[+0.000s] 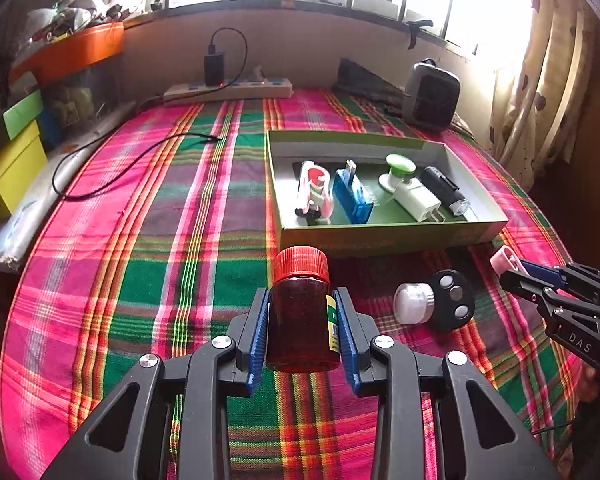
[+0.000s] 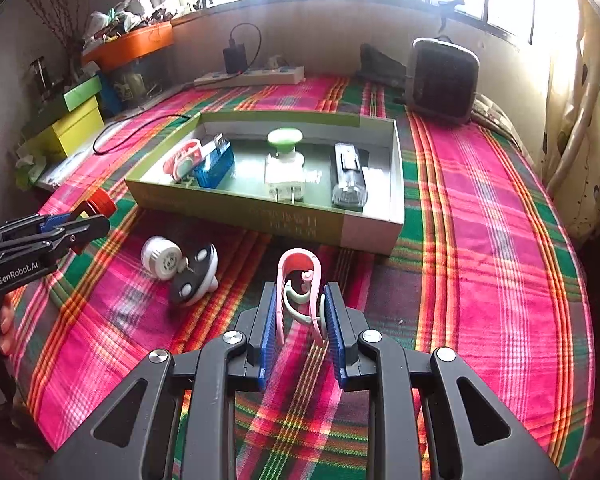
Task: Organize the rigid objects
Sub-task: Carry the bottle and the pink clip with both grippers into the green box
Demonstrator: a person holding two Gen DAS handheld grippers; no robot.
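My left gripper is shut on a brown bottle with a red cap, held above the plaid cloth in front of the green box. My right gripper is shut on a pink clip-like piece, also in front of the green box. Inside the box lie a red-and-white item, a blue block, a green-topped white piece, a white plug adapter and a black torch. A white cap and a black-and-white round device lie on the cloth between the grippers.
A power strip with a black charger stands at the back, its cable trailing over the cloth. A grey heater sits back right. Yellow and green boxes and an orange tray crowd the left edge. Curtains hang on the right.
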